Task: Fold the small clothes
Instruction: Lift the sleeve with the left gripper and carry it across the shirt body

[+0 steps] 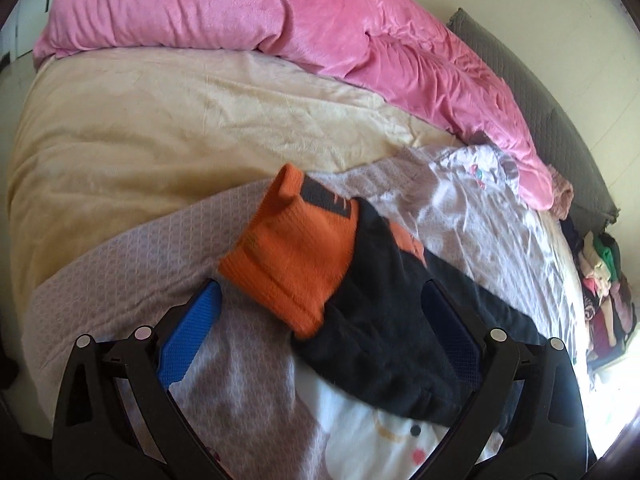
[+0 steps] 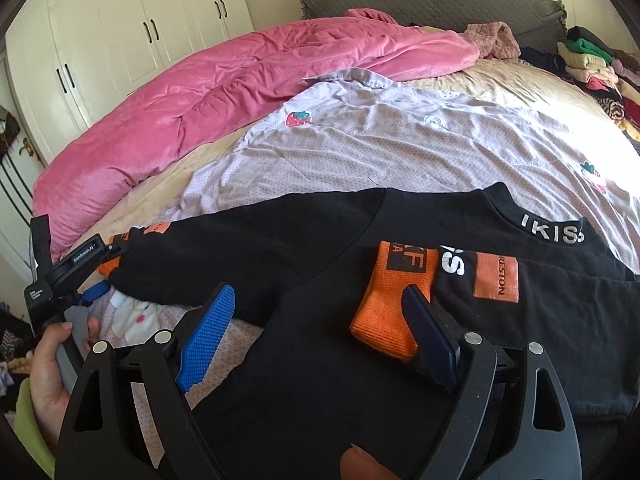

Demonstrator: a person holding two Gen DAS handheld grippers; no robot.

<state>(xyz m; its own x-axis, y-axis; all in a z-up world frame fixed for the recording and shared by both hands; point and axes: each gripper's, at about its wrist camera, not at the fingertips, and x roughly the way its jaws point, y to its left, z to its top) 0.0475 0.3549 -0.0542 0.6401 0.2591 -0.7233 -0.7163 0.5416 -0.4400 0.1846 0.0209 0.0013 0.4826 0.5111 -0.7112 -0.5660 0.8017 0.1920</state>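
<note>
A small black sweatshirt (image 2: 304, 248) with orange cuffs lies flat on the bed. One sleeve is folded across its chest, with the orange cuff (image 2: 394, 300) beside an orange patch (image 2: 496, 278). My right gripper (image 2: 320, 320) is open just above the body of the shirt, with that cuff by its right finger. My left gripper (image 1: 324, 316) is open, with the other sleeve's orange cuff (image 1: 292, 260) and black sleeve (image 1: 384, 336) lying between its fingers. The left gripper also shows in the right wrist view (image 2: 94, 280) at the sleeve end.
A lilac garment with strawberry prints (image 2: 400, 148) lies under the sweatshirt. A pink quilt (image 2: 208, 92) runs along the far side on a cream sheet (image 1: 140, 136). A pile of clothes (image 2: 596, 68) sits at the right by the grey headboard (image 2: 432, 4). White wardrobes (image 2: 120, 28) stand behind.
</note>
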